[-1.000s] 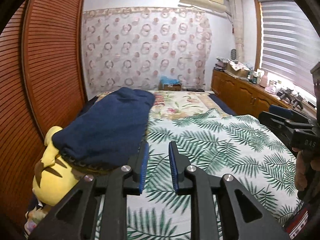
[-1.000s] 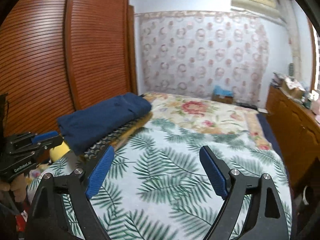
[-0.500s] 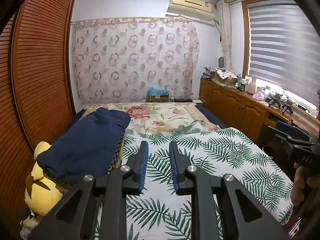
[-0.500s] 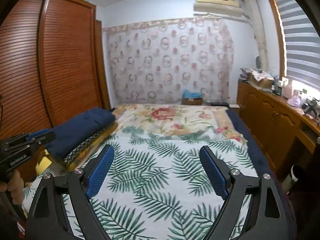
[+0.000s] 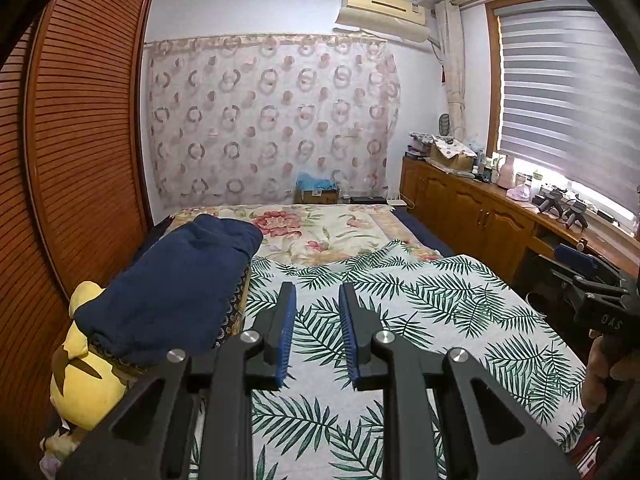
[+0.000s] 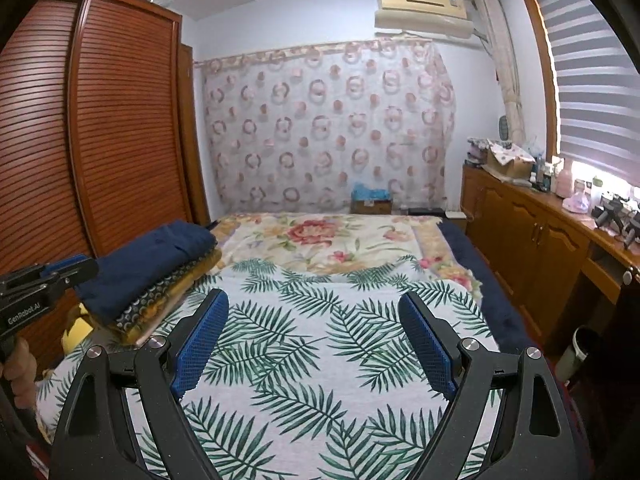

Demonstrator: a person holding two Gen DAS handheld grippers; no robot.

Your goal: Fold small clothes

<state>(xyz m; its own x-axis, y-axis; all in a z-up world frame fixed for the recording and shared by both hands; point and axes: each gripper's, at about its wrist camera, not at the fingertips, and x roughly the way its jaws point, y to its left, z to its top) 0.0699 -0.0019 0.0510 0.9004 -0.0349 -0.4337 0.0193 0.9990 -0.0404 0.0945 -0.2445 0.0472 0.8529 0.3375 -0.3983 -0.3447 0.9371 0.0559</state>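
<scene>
Clothes stack [image 6: 156,280] layers: R view only.

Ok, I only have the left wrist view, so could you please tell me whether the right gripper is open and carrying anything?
Observer: The right gripper stands wide open with nothing between its pads; only the leaf-print sheet shows behind the gap.
Operator: Thank you. What lies beneath the navy garment on the stack?
Observer: Under the navy garment sits a dark patterned cloth, with mustard-yellow layers below that.
Operator: And is there anything on the floor to the right?
Observer: Yes, a small bin stands on the floor in front of the wooden cabinets.
</scene>
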